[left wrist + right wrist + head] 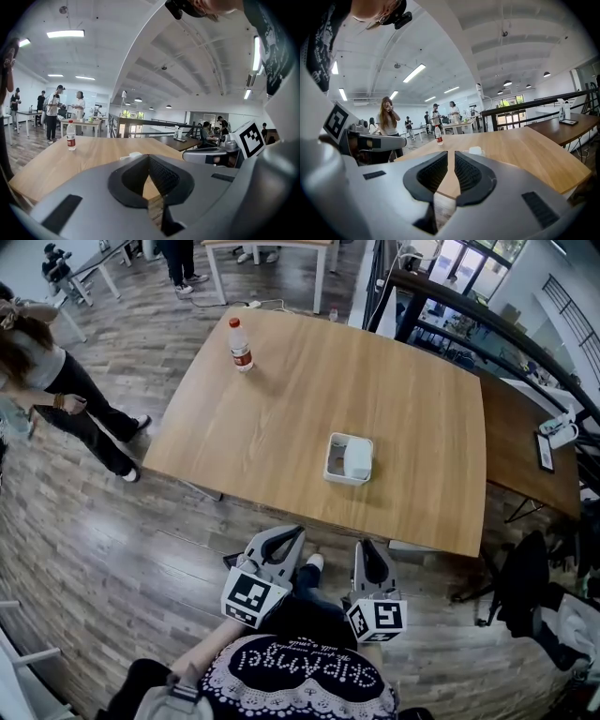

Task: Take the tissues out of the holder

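Open-plan office or shared workspace. Evidence:
- a large wooden worktop [394, 427] with a second table [525, 451] just beside it, on a plank floor [103, 540]
- farther off, a white-legged table [86, 122] with people [57, 110] standing round it
- a person seated at a desk [206, 133]
- ceiling strip lights [65, 33]
- a dark railing [497, 324] along one side
- bright windows [508, 101] beyond

Ceiling lights [65, 33] glow bright; frame edges warp.

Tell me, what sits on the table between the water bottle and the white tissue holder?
Nothing: in the head view, only bare wooden table runs from the bottle to the holder.
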Demonstrator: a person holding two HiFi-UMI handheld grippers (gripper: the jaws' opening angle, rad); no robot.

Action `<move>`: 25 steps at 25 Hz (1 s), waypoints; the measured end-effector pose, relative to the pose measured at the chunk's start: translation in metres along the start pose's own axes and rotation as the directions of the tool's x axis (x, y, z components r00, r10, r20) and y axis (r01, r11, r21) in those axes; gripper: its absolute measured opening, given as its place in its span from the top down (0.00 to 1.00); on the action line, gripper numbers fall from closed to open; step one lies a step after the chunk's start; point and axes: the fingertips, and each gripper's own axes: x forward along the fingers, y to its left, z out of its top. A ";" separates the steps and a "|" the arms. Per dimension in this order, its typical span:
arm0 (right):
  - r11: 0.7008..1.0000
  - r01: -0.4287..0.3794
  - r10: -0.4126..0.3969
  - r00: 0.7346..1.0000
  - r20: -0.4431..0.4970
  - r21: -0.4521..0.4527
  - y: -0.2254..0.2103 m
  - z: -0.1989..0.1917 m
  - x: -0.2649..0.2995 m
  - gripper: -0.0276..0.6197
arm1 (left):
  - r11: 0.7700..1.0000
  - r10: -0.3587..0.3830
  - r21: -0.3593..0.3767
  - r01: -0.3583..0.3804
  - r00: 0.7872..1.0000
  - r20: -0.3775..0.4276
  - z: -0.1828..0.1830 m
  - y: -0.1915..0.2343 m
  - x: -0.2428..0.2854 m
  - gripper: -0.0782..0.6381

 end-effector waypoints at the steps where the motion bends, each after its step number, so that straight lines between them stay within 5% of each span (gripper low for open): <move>1: 1.000 -0.004 0.004 1.000 0.005 -0.005 -0.004 0.002 0.001 0.91 | 1.000 0.001 0.004 -0.001 1.000 0.003 0.002 -0.002 0.005 0.88; 25: 0.997 -0.052 0.055 0.998 0.044 -0.057 -0.053 0.026 0.021 0.91 | 0.998 0.051 0.025 -0.052 0.997 0.050 0.018 -0.011 0.053 0.88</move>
